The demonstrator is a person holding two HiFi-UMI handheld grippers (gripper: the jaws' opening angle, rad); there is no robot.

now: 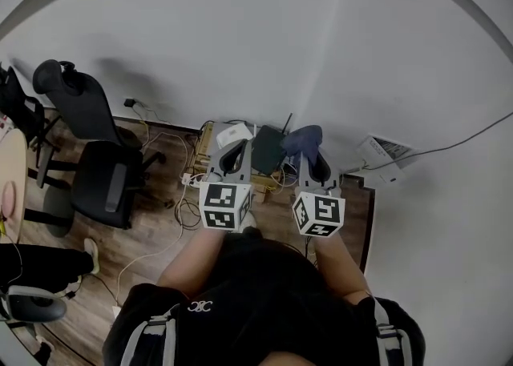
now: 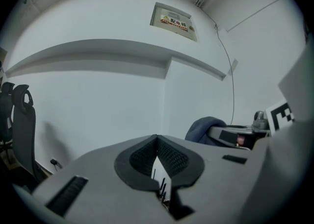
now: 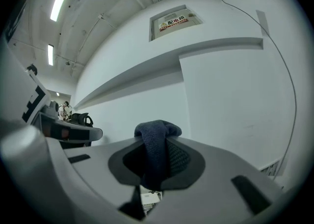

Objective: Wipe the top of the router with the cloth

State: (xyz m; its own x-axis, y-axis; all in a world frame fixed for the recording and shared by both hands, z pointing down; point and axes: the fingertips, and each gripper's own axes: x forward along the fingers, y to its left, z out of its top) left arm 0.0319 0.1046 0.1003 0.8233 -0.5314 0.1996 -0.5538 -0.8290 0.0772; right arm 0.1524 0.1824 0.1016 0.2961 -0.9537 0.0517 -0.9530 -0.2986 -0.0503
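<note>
Far left of head view: chair [image 1: 104,172], well apart from the work.

Left of centre: left hand-held gripper [image 1: 231,152], jaws closed tip to tip on nothing. Probably held aside so as not to block the router.

Centre: router [image 1: 267,148], black, against the wall, between the two grippers.

Right of centre: right hand-held gripper [image 1: 309,154] clamped on cloth [image 1: 301,139]. Fold bulging past the jaw tips, seemingly to put fabric rather than plastic on the router top. Just beside the router's right edge; contact unclear. Wiping apparently about to begin.
</note>
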